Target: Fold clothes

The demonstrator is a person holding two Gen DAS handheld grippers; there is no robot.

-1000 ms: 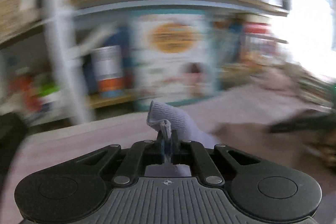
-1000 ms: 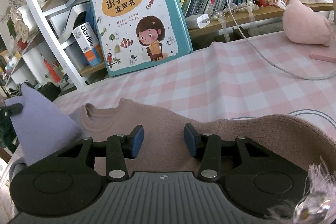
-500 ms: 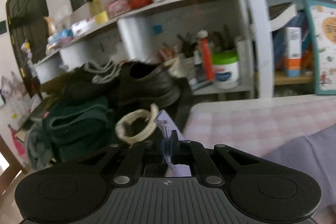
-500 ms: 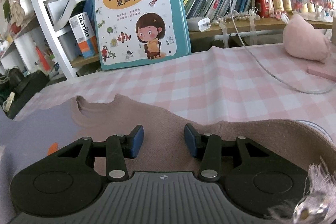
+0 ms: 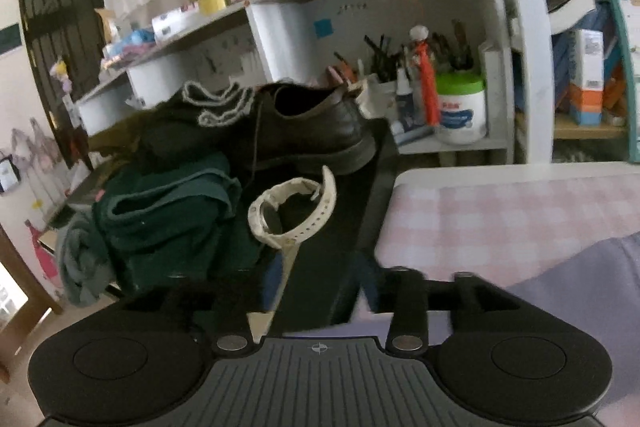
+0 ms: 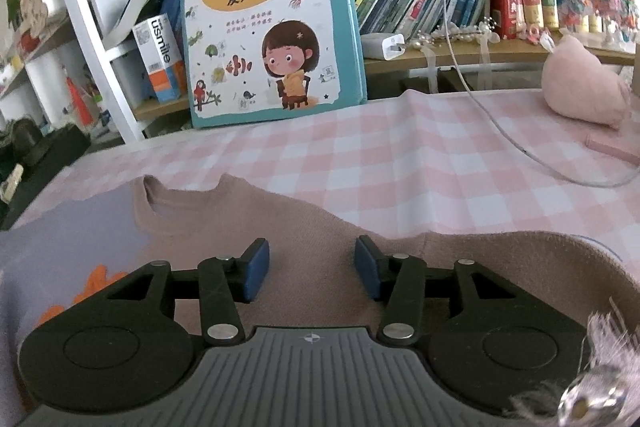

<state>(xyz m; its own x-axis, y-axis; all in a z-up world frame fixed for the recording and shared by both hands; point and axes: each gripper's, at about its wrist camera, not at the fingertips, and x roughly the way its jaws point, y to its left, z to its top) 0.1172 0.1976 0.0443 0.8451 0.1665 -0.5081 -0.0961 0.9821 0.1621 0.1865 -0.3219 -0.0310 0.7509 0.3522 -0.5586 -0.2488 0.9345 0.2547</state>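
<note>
Black plastic right gripper sits bottom centre of its view, blue pads spread wide, nothing between them, low over the dusty-pink knit sweater. Sweater lies flat across the lower half of that frame, neckline up-left, a sleeve curving off at lower right. Pale lavender garment with an orange print covers the sweater's side at lower left; same lavender cloth shows at lower right of the left view.

Left gripper is at bottom centre, fingers wide apart and empty, straddling the surface edge. Its left finger is lost in dark blur.

Beyond: pink-and-white checked cloth on the surface. Off the edge, centre of the left view, a white watch strap, dark green bundled clothes and a black leather shoe.

Risks:
- two garments overlap, so a low pinch may catch both layers, or the checked cloth under them
- left gripper near the edge could snag the strap or drag lavender cloth off
- white cable at right could catch a swung sleeve

Whether any fold is made, can't tell.
</note>
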